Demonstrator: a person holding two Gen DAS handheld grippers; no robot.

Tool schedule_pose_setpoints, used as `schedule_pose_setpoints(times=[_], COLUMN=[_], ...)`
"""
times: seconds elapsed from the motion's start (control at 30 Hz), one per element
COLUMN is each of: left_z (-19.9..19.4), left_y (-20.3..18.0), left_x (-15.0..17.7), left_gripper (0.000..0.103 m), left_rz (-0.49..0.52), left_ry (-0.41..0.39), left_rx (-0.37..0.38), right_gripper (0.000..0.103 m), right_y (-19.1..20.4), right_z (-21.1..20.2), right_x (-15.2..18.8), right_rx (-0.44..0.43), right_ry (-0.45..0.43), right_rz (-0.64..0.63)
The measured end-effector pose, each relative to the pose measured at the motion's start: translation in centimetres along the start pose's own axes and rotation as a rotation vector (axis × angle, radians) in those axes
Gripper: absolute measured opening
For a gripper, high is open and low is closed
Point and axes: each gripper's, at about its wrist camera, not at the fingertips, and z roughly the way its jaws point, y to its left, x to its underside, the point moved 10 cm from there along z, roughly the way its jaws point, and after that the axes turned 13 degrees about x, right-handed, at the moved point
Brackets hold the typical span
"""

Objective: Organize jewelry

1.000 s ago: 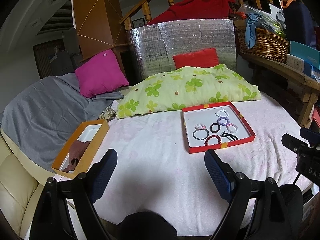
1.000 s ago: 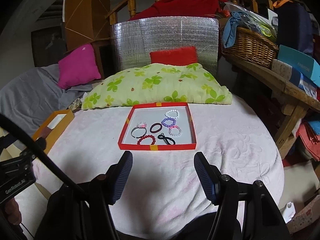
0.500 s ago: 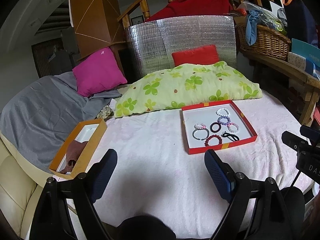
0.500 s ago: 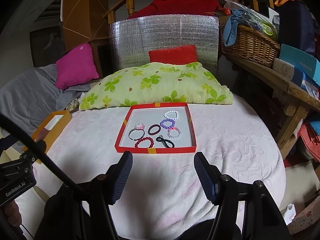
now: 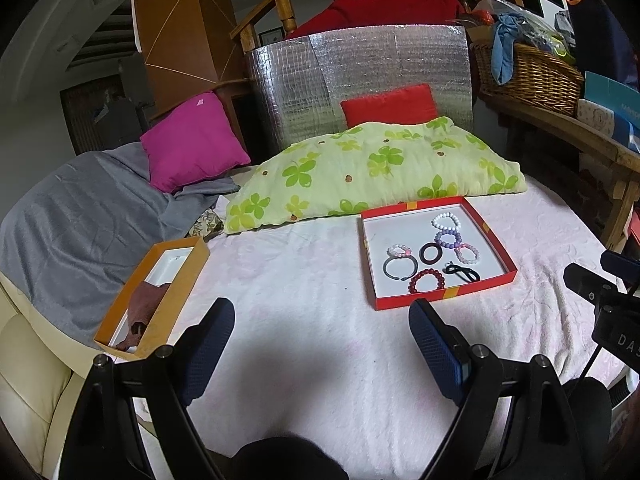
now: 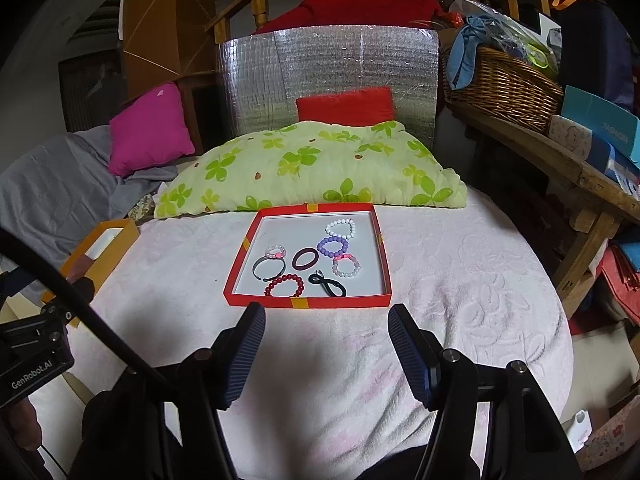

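Both claws (image 5: 320,336) (image 6: 326,340) have ribbed navy pads on black, silver-screwed arms.

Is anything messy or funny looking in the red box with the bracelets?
A little. In the red box the bracelets lie scattered, not in rows. The purple bead bracelet touches the white one, and the black hair tie is twisted into a figure eight. Nothing looks broken or spilled.

Fuzzy cloth blanket (image 6: 440,300); matt cardboard red tray (image 6: 240,268); glossy beaded bracelets (image 6: 341,227).
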Motion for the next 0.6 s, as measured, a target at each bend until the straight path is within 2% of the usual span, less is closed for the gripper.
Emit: schedule_pose_setpoints(times=[0.6], left_z=[2.3], left_y=[0.1], left_x=[-0.2], left_gripper=[0.089], left_rz=[-0.008], left_ry=[0.030], left_rx=[-0.006], right_gripper=[0.068], right_y=[0.9], right_z=[2.3], right_x=[-0.5], right_rx=[-0.012], right_ry=[0.011], right_rz=[-0.013])
